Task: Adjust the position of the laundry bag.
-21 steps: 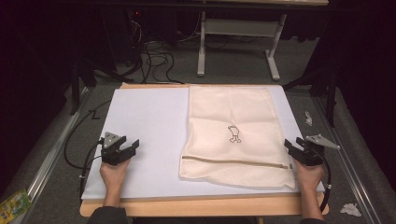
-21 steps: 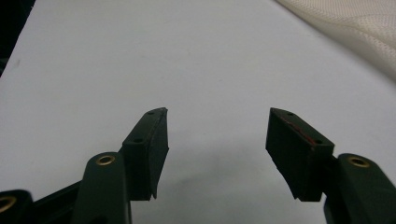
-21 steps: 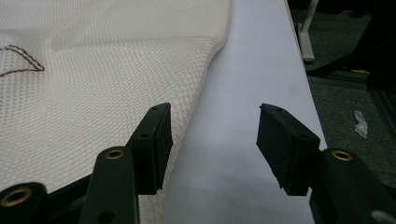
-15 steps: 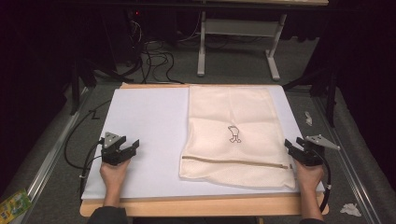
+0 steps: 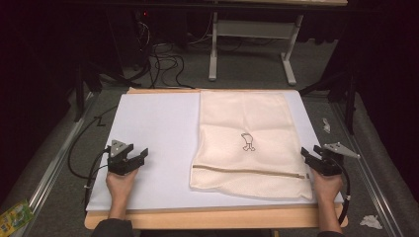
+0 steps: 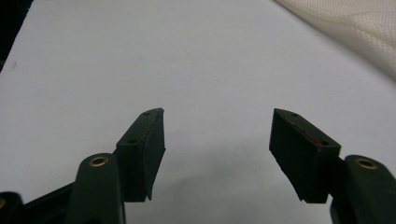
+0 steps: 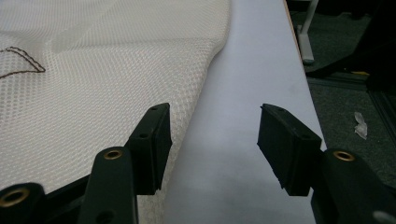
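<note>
A cream mesh zip bag (image 5: pixel 249 140) lies flat on the right half of the white table top (image 5: pixel 153 123), its zipper (image 5: pixel 247 171) running along the near edge and a small dark drawing (image 5: pixel 247 141) at its middle. My left gripper (image 5: pixel 129 159) rests open near the table's front left, well apart from the bag; its jaws (image 6: pixel 217 140) hold nothing over bare white surface. My right gripper (image 5: pixel 312 159) is open at the bag's near right corner. In the right gripper view, one jaw stands over the mesh bag (image 7: pixel 93 84) and the other over the white top (image 7: pixel 252 93).
The wooden board edge (image 5: pixel 212 217) runs along the front. Cables (image 5: pixel 81 148) trail off the left side. Grey floor, a white table frame (image 5: pixel 252 44) and paper scraps (image 5: pixel 369 221) surround the table.
</note>
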The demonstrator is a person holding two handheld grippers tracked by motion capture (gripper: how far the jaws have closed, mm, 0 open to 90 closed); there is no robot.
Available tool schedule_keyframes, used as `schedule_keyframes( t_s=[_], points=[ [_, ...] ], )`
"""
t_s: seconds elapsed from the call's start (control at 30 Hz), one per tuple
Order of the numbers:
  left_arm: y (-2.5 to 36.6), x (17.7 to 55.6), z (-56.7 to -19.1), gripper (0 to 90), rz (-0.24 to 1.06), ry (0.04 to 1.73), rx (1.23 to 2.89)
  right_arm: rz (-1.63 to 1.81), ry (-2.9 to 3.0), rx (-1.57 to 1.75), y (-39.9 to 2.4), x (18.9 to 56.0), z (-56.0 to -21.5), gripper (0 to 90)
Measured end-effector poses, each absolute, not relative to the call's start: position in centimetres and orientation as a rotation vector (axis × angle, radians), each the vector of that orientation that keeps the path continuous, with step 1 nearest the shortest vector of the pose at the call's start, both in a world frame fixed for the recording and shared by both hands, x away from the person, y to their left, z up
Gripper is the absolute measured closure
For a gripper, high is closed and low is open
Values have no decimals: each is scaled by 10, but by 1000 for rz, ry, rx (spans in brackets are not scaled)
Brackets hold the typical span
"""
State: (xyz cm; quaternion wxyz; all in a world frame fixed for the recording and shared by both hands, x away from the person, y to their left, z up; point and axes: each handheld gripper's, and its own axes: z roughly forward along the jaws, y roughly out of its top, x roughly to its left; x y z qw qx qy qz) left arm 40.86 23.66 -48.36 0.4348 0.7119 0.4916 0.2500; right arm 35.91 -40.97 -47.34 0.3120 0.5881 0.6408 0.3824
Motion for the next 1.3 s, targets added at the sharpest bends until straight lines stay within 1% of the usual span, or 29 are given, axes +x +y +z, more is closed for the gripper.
schedule_keyframes(
  t_s=[0.43, 0.73, 1.13, 1.3],
  points=[
    [238, 412, -483, 343, 590, 1230, 1780, 1020, 1674, 1603, -414, 362, -473, 440],
    [234, 411, -481, 340, 584, 1214, 1786, 1014, 1694, 1600, -414, 363, -472, 457],
    [226, 412, -475, 353, 520, 1216, 1790, 1021, 1712, 1612, -417, 357, -463, 422],
    [220, 411, -473, 346, 500, 1199, 1812, 1019, 1734, 1602, -417, 353, -459, 422]
  ],
)
